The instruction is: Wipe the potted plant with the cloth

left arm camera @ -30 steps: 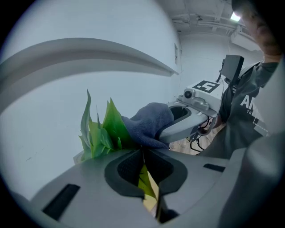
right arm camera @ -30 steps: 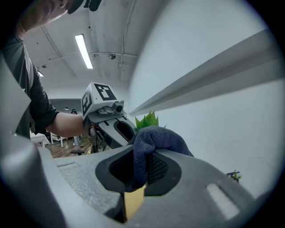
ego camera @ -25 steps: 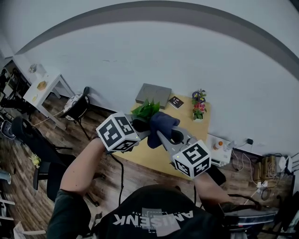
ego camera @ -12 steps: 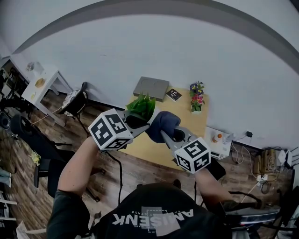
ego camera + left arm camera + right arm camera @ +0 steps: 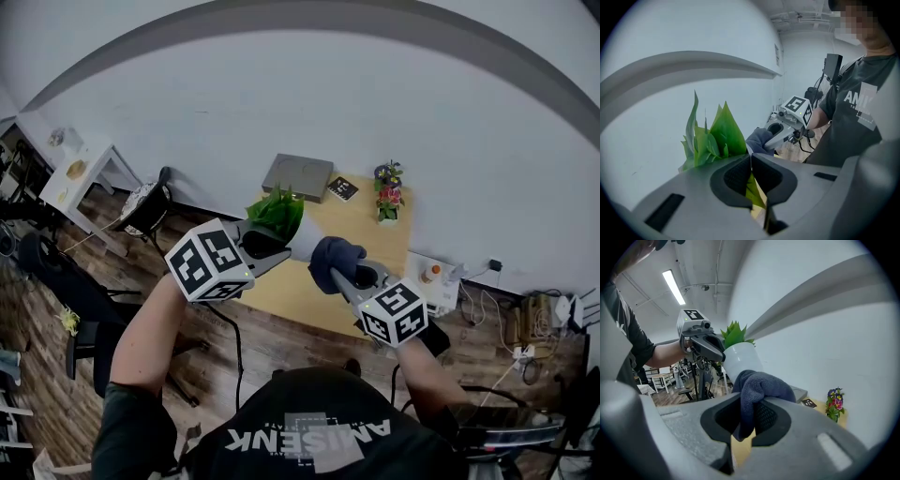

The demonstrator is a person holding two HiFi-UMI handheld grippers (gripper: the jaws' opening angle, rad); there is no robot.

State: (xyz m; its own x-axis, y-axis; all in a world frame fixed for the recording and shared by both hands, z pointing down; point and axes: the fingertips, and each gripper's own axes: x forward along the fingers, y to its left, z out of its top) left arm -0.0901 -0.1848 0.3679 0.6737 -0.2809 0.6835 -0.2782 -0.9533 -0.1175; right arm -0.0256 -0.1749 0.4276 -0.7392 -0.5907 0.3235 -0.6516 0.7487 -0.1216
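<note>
Holding a potted plant up in one gripper and a cloth in the other, set to wipe.
Head view: shows the left gripper (image 5: 270, 246) clamped shut on the potted plant (image 5: 284, 217), held up over the wooden table (image 5: 292, 292); shows the right gripper (image 5: 351, 276) pinched on a dark blue cloth (image 5: 333, 257), just right of the white pot and below the leaves. Left gripper view: looks along jaws pressed together, with green leaves rising just beyond to the left and the cloth further off to the right. Right gripper view: looks along jaws closed tight on a fold of cloth bunched over the tips; places the pot straight ahead and slightly left, roughly upright, leaves on top, very near the cloth, contact impossible to tell. Probably calls for a short push forward by the right gripper, then strokes along the pot's side.
</note>
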